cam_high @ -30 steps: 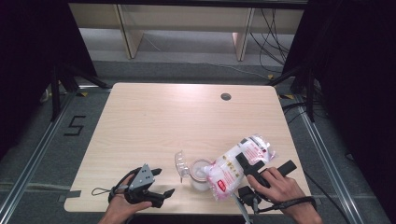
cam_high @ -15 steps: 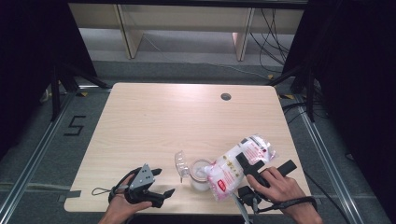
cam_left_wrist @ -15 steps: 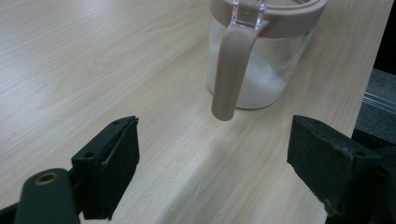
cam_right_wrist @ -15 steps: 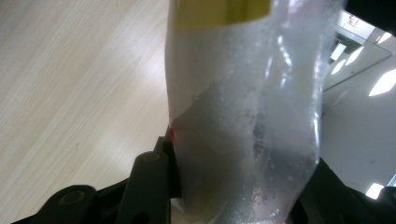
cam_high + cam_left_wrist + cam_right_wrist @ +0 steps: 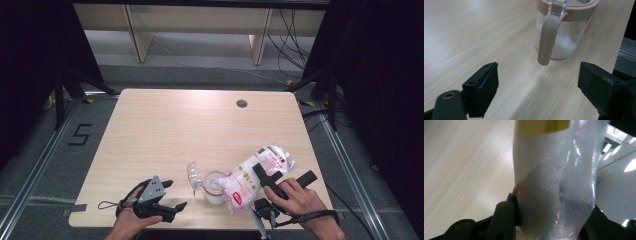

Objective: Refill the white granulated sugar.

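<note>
A clear glass jar with a beige rim and handle stands near the table's front edge, holding white powder; its clear lid is flipped open to the left. My right gripper is shut on a clear plastic bag of white powder with red print, tilted with its lower end over the jar's mouth. In the right gripper view the bag sits pinched between the jaws. My left gripper rests open on the table left of the jar; its jaws frame the jar from a short distance.
The light wooden table has a round cable hole at the back right. Black stands and cables line the floor on both sides, with shelving behind the table.
</note>
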